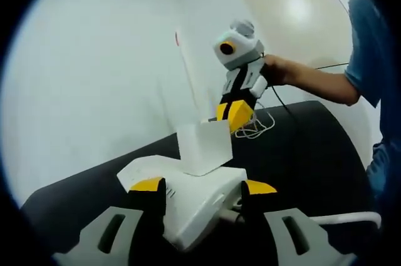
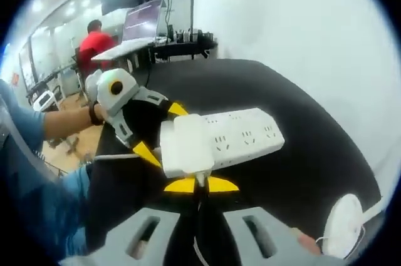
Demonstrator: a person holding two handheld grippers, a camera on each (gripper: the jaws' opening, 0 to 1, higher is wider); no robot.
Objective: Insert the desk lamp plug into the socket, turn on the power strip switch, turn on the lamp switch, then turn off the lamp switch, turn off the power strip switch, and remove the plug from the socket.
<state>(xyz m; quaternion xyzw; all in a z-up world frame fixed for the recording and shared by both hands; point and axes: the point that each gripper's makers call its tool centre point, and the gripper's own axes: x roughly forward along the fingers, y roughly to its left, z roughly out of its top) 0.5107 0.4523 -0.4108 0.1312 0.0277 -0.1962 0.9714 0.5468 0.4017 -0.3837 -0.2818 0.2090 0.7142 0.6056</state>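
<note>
Right gripper [image 2: 200,184] fingers clenched on the plug adapter [image 2: 187,146], seated in the power strip [image 2: 241,136]. Left gripper [image 1: 202,189] fingers grasp the strip's end, steadying it on the black tabletop [image 2: 263,91]. Likely insertion or removal stage; switch state unreadable. Lamp base [image 2: 341,225] nearby.

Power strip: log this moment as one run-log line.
left tool: shut on power strip | right tool: shut on plug adapter | adapter seated in strip | lamp base: on black table

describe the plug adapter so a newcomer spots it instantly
On the black table lies a white power strip, gripped at one end by the left hand-held gripper. The plug adapter is the plain white block seated on that end, unlike the open sockets beside it.
</note>
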